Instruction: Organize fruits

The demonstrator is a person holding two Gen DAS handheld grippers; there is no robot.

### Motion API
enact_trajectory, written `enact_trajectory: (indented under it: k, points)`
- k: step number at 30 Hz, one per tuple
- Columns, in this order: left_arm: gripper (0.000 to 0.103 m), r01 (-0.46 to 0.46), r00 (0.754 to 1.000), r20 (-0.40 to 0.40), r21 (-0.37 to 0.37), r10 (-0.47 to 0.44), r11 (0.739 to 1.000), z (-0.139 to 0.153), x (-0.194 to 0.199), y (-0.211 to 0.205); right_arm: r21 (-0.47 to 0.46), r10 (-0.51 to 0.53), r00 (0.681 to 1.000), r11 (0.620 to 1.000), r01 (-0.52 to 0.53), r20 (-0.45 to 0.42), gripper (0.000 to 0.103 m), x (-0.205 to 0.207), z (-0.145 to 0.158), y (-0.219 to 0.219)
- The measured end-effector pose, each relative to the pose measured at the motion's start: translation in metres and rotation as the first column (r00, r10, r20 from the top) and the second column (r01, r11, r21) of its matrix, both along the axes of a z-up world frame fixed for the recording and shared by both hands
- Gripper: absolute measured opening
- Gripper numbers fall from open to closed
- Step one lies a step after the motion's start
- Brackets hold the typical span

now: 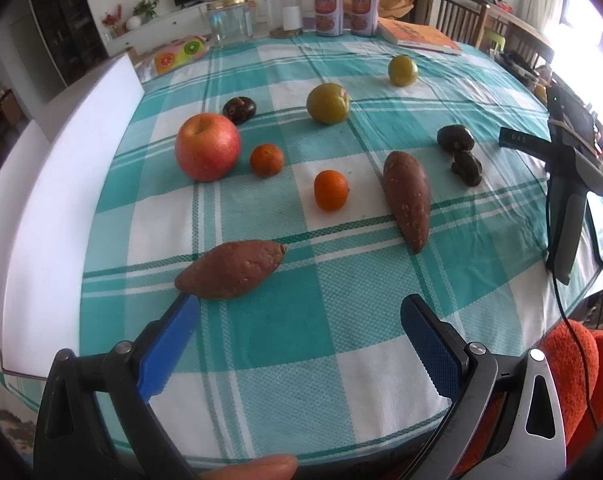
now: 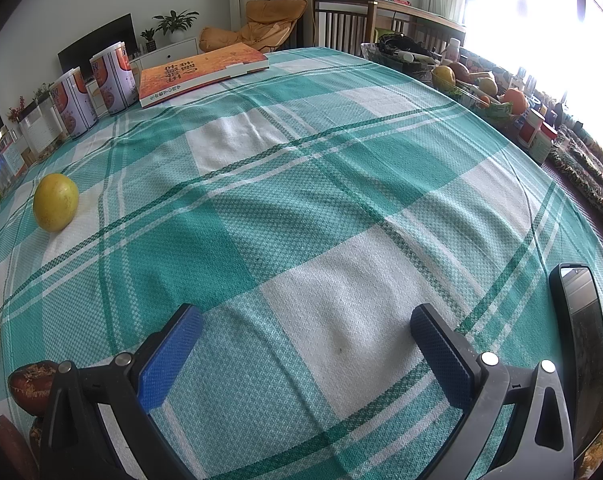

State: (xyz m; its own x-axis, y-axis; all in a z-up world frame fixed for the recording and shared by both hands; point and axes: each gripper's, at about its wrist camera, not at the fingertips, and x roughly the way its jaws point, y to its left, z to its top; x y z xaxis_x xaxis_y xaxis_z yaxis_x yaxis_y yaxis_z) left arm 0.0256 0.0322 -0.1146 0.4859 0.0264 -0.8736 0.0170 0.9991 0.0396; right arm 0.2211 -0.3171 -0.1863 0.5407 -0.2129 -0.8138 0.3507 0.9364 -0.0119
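Left wrist view: the left gripper (image 1: pixel 299 312) hovers low over the bench (image 1: pixel 285 336), its blue fingers (image 1: pixel 169 340) spread wide and holding nothing. Just ahead of the left finger lies a reddish-brown sweet potato (image 1: pixel 231 269), tapered at both ends. A second sweet potato (image 1: pixel 406 199) lies lengthwise further right. Between them sits a glossy tangerine (image 1: pixel 330 190); another tangerine (image 1: pixel 266 160) rests just beside a big red apple (image 1: pixel 207 146) with a yellowish blush. Behind are 2 dull yellow-green fruits (image 1: pixel 328 103), the farther one (image 1: pixel 402 70) smaller. 3 dark brown chestnut-like pieces show: one (image 1: pixel 239 109) behind the apple, 2 (image 1: pixel 459 152) touching each other at right. All lie loose on the teal-and-white checked cloth. The right gripper (image 1: pixel 569 184) stands at the far right edge.

Right wrist view: the right gripper (image 2: pixel 305 326) has its fingers (image 2: pixel 441 356) spread apart, empty, over bare cloth. A yellow fruit (image 2: pixel 55 202) lies well to the left. A book (image 2: pixel 201 72) and 2 cans (image 2: pixel 93 92) stand at the far side.
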Motion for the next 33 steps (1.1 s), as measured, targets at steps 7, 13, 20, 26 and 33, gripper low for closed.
enact_trajectory:
  k: [7, 13, 20, 26, 33]
  points:
    - [0.101, 0.003, 1.000, -0.002, 0.001, -0.003, 1.000, 0.000, 0.000, -0.002, 0.000, 0.000, 1.000, 1.000, 0.000, 0.000, 0.103, 0.000, 0.000, 0.000]
    - [0.101, -0.005, 1.000, 0.008, 0.004, 0.005, 1.000, 0.003, 0.002, -0.002, 0.000, 0.000, 1.000, 1.000, 0.000, 0.000, 0.103, 0.000, 0.000, 0.000]
    - [0.101, -0.001, 1.000, 0.009, -0.005, 0.001, 1.000, 0.001, 0.004, -0.005, 0.000, 0.000, 1.000, 1.000, 0.000, 0.000, 0.103, 0.000, 0.000, 0.000]
    - [0.101, 0.019, 1.000, 0.011, -0.013, -0.019, 1.000, 0.001, 0.001, -0.010, 0.000, 0.000, 1.000, 1.000, 0.000, 0.000, 0.103, 0.000, 0.000, 0.000]
    - [0.101, -0.015, 1.000, 0.009, -0.031, 0.016, 0.999, 0.001, 0.002, 0.002, 0.000, 0.000, 1.000, 1.000, 0.000, 0.000, 0.103, 0.000, 0.000, 0.000]
